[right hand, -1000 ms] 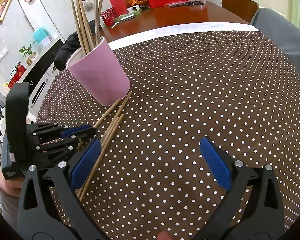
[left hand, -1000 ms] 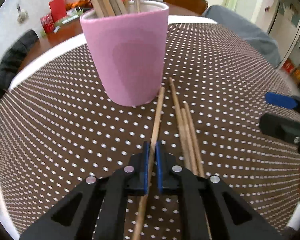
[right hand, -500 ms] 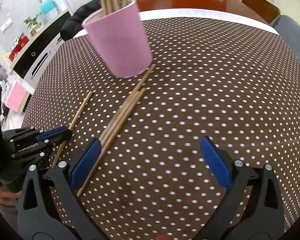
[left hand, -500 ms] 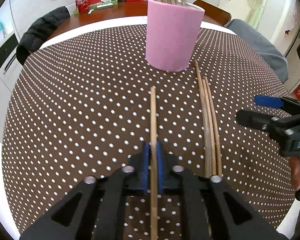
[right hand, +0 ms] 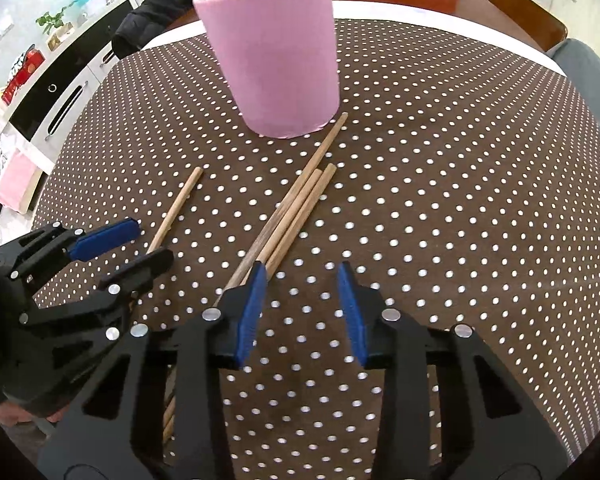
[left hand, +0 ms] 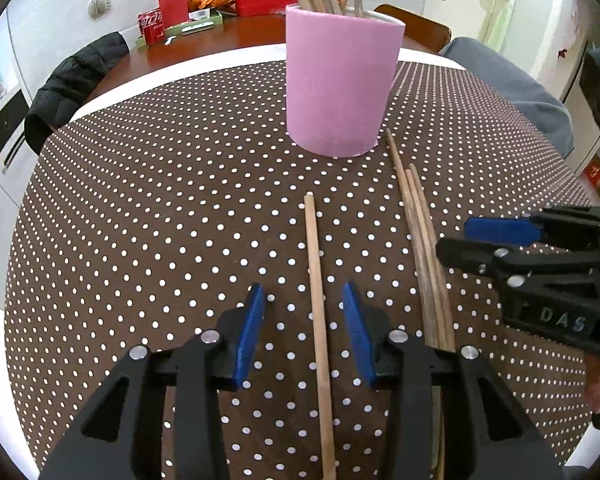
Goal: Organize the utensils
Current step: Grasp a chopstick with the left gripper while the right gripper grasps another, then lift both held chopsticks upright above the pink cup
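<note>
A pink cup [left hand: 340, 88] holding several wooden chopsticks stands on the dotted brown tablecloth [left hand: 140, 220]; it also shows in the right wrist view [right hand: 276, 56]. My left gripper [left hand: 306, 332] is open, its jaws on either side of a single chopstick [left hand: 316, 280] that lies flat on the cloth. Three chopsticks [left hand: 420, 232] lie bundled to its right. My right gripper [right hand: 302, 312] is open and empty, its left pad beside that bundle [right hand: 292, 208]. The single chopstick [right hand: 176, 208] lies left of the bundle.
The right gripper [left hand: 540, 264] appears at the right edge of the left wrist view; the left gripper [right hand: 100, 260] sits at the left of the right wrist view. A black jacket [left hand: 76, 80] hangs at the table's far left; a chair [right hand: 532, 20] stands behind.
My left gripper pulled the single chopstick back from the cup, then opened and released it on the cloth. My right gripper moved in toward the bundle and its jaws narrowed.
</note>
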`<state>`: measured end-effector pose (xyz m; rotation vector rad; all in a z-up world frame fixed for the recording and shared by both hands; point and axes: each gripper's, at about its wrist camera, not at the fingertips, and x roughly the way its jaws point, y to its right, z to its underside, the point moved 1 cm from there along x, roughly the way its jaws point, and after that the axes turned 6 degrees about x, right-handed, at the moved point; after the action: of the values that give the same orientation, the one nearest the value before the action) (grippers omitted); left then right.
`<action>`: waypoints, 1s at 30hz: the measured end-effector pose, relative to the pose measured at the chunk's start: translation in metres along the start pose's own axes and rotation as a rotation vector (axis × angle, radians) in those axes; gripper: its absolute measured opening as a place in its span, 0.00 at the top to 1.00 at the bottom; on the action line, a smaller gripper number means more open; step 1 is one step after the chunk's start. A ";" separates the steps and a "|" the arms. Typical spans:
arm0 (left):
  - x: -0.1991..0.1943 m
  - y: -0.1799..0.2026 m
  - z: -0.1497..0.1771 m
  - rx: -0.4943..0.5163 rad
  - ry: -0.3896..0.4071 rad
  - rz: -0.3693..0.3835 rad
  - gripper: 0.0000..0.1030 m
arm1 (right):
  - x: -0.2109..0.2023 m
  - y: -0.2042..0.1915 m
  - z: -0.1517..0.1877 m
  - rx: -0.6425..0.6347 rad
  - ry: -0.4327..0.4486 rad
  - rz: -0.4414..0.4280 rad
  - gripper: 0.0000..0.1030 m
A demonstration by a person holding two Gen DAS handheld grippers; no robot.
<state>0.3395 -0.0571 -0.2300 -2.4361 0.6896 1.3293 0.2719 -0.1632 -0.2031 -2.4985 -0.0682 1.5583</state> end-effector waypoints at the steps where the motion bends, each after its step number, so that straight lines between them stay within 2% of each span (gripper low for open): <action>1: -0.001 -0.001 0.001 -0.001 0.003 0.005 0.60 | 0.002 -0.005 -0.001 -0.005 -0.001 0.004 0.65; 7: -0.005 -0.004 0.006 0.004 0.011 0.019 0.60 | 0.006 -0.027 0.003 -0.077 -0.024 0.071 0.65; 12: -0.010 -0.007 0.016 0.009 0.007 0.020 0.60 | 0.005 -0.031 0.012 -0.128 -0.057 0.086 0.65; 16: -0.007 -0.005 0.012 0.019 -0.007 0.001 0.60 | 0.018 -0.035 -0.004 -0.110 -0.062 0.096 0.67; 17: -0.007 -0.004 0.011 0.024 -0.013 -0.003 0.60 | 0.020 -0.037 -0.009 -0.105 -0.065 0.092 0.72; 18: -0.006 -0.003 0.009 0.032 -0.017 -0.006 0.60 | 0.020 -0.038 -0.011 -0.102 -0.065 0.088 0.82; 19: -0.005 -0.001 0.007 0.048 -0.021 -0.013 0.61 | 0.021 -0.036 -0.010 -0.103 -0.062 0.083 0.86; 20: -0.005 0.001 0.007 0.058 -0.022 -0.015 0.62 | 0.022 -0.035 -0.009 -0.105 -0.058 0.078 0.88; 21: -0.005 0.003 0.006 0.071 -0.021 -0.016 0.71 | 0.022 -0.033 -0.009 -0.104 -0.054 0.070 0.92; 22: -0.005 0.004 0.005 0.073 -0.022 -0.011 0.90 | 0.021 -0.028 -0.008 -0.097 -0.050 0.060 0.93; 23: -0.005 0.004 0.004 0.069 -0.028 0.014 0.94 | 0.020 -0.022 -0.007 -0.078 -0.050 0.044 0.94; 25: -0.006 0.003 0.003 0.048 -0.024 0.062 0.95 | 0.016 -0.003 -0.002 -0.030 -0.039 -0.016 0.94; 30: -0.019 0.001 0.012 -0.006 0.035 0.091 0.95 | -0.002 0.027 0.009 0.021 0.027 -0.116 0.94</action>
<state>0.3213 -0.0474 -0.2200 -2.4647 0.8164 1.3262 0.2615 -0.1883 -0.2098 -2.4515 -0.1880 1.4722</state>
